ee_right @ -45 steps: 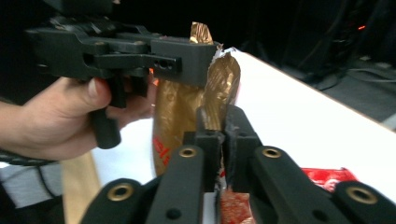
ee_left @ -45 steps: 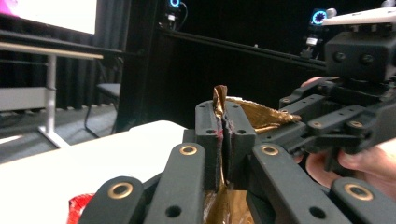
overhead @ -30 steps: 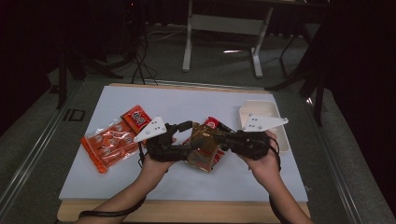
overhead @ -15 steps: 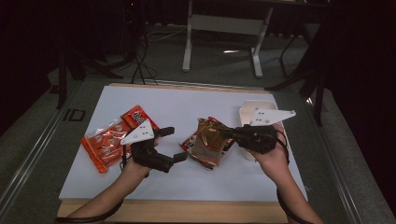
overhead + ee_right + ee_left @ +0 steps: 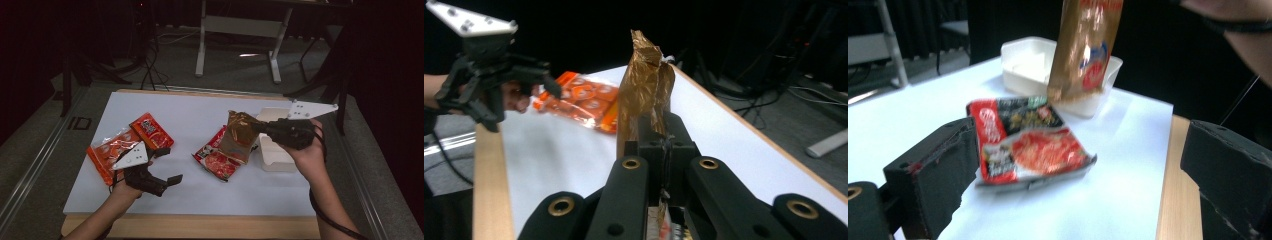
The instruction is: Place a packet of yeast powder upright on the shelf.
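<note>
My right gripper (image 5: 256, 126) is shut on the top edge of a gold-brown snack packet (image 5: 239, 137), which hangs upright above the table beside the white container (image 5: 274, 155). In the right gripper view the jaws (image 5: 660, 142) pinch the packet (image 5: 644, 85) between them. A red noodle packet (image 5: 216, 160) lies flat at the table's middle, below the hanging packet. My left gripper (image 5: 170, 165) sits low near the front left. Its jaws have just been opening and stand wide with nothing between them. In the left gripper view the red packet (image 5: 1033, 145) lies beyond them.
Orange and red snack packets (image 5: 127, 142) lie at the left of the white table top (image 5: 200, 112), right behind the left gripper. The white container (image 5: 1028, 65) stands near the right edge. The wooden front edge (image 5: 200, 226) is close to the left hand.
The left gripper let go of the gold packet, opened, and drew back left and down toward the front edge. The right gripper lifted the packet up and to the right, toward the container.
</note>
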Tool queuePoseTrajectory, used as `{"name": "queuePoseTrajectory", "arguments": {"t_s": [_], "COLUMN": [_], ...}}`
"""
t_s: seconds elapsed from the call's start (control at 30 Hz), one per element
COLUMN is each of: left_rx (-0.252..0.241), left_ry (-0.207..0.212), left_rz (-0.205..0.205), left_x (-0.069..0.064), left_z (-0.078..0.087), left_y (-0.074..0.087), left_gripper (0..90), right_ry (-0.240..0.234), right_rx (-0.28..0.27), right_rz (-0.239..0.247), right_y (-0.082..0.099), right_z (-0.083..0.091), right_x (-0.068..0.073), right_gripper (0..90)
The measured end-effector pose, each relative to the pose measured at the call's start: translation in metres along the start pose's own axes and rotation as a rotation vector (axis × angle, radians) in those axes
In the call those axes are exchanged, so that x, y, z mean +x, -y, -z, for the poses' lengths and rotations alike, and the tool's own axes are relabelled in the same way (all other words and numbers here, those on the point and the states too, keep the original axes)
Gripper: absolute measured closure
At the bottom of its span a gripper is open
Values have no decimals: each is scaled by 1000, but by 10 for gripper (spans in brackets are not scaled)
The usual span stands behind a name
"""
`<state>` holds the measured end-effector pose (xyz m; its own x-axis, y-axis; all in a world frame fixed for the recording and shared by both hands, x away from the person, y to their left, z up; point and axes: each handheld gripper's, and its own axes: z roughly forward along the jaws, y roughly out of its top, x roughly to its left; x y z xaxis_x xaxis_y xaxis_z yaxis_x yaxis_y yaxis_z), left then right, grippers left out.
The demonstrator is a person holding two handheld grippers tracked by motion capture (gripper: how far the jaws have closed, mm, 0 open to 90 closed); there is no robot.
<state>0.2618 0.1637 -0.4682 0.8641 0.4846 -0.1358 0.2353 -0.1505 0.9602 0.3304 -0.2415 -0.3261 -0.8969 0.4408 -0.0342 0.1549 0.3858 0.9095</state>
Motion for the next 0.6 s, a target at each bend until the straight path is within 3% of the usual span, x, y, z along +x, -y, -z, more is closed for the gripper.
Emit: {"name": "queuePoseTrajectory", "arguments": {"t_s": [0.27, 0.47, 0.6], "left_rx": [28, 18, -2], "left_ry": [-32, -39, -41], "left_rz": [36, 44, 47], "left_x": [5, 5, 5], "left_z": [4, 3, 5], "left_y": [24, 32, 35], "left_gripper": [25, 25, 26], "right_ry": [47, 88, 134], "right_rx": [-6, -2, 8], "right_rz": [-5, -13, -44], "right_y": [-2, -3, 2], "right_z": [13, 22, 28], "right_x": [-25, -39, -60], "right_gripper": [894, 895, 894]}}
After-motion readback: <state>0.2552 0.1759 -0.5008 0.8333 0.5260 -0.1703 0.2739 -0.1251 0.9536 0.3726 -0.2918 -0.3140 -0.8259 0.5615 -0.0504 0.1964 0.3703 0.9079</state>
